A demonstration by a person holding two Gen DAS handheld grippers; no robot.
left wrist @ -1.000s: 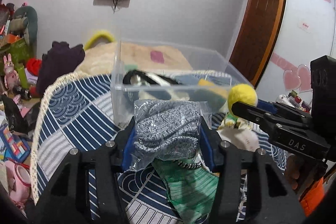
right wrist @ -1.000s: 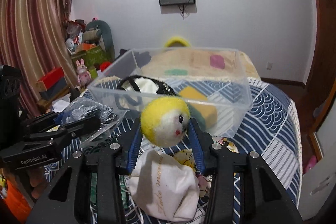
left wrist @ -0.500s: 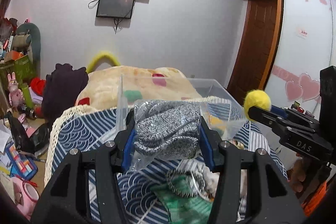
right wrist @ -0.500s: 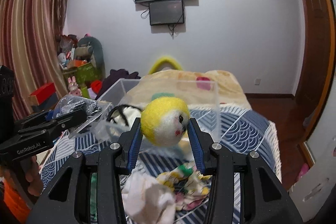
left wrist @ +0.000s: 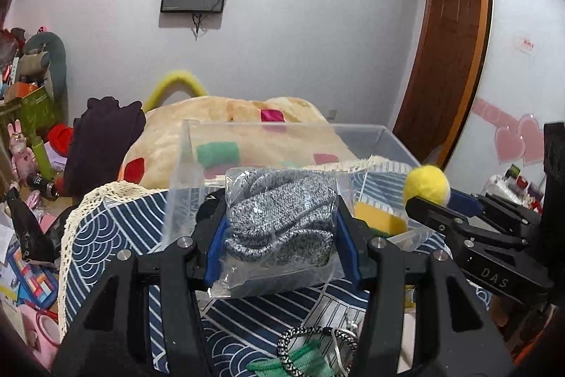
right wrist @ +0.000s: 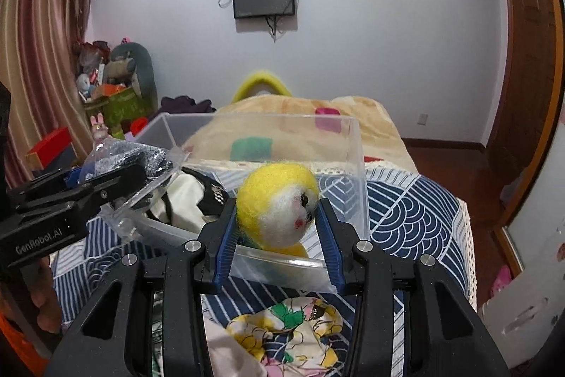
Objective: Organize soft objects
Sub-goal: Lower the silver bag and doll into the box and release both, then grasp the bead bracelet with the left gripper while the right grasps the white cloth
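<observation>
**Two loads near one bin rim**

The left gripper (left wrist: pixel 280 248) fingers clamp a bagged grey knit (left wrist: pixel 279 221); the right gripper (right wrist: pixel 279 235) grips a yellow felt toy (right wrist: pixel 277 202) at the clear bin's (right wrist: pixel 360 165) near wall. Slippery plastic could slide free, or either load clip the rim.

Compared with one second ago, the left claw (left wrist: pixel 280 244) has risen with the bagged grey knit (left wrist: pixel 279 221), so the clear bin (left wrist: pixel 385 138) now appears lower and farther, after dropping lowest half a second ago. The green cloth (left wrist: pixel 300 364) and braided band (left wrist: pixel 310 341), formerly just below the claw, now sit at the near edge of the left view. The right claw (right wrist: pixel 279 237) has carried the yellow felt toy (right wrist: pixel 279 209) up and forward over the bin's near wall, and the floral cloth (right wrist: pixel 282 331) now shows beneath it in place of the white pouch.
</observation>
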